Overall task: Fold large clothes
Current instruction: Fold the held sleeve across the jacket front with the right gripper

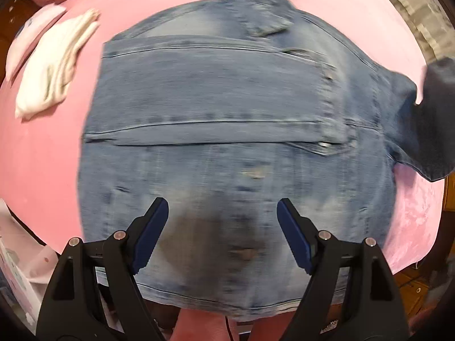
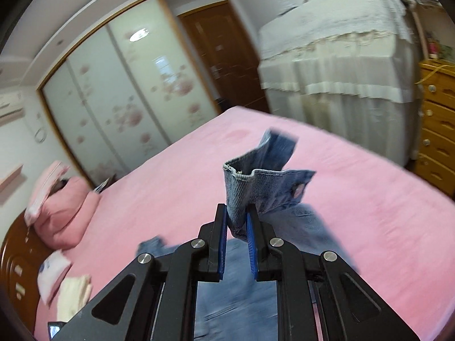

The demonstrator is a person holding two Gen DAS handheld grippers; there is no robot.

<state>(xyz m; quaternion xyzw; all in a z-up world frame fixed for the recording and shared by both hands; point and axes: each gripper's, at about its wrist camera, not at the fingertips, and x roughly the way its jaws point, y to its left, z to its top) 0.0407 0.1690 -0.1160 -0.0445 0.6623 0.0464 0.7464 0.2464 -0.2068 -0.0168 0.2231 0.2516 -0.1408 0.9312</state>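
Note:
A blue denim jacket [image 1: 227,113] lies spread on the pink bed [image 1: 42,156], its collar at the far end and one sleeve folded across its body. My left gripper [image 1: 222,207] is open and empty, just above the jacket's near hem. My right gripper [image 2: 237,213] is shut on the cuff of the jacket's other sleeve [image 2: 256,182] and holds it up above the bed. That raised sleeve also shows at the right edge of the left wrist view [image 1: 432,119].
Folded white clothes [image 1: 54,65] lie on the bed to the left of the jacket. Pink pillows [image 2: 65,207] sit by the wooden headboard. A wardrobe with sliding doors [image 2: 113,99], a cloth-covered cabinet [image 2: 341,56] and a wooden chest of drawers [image 2: 438,130] stand around the bed.

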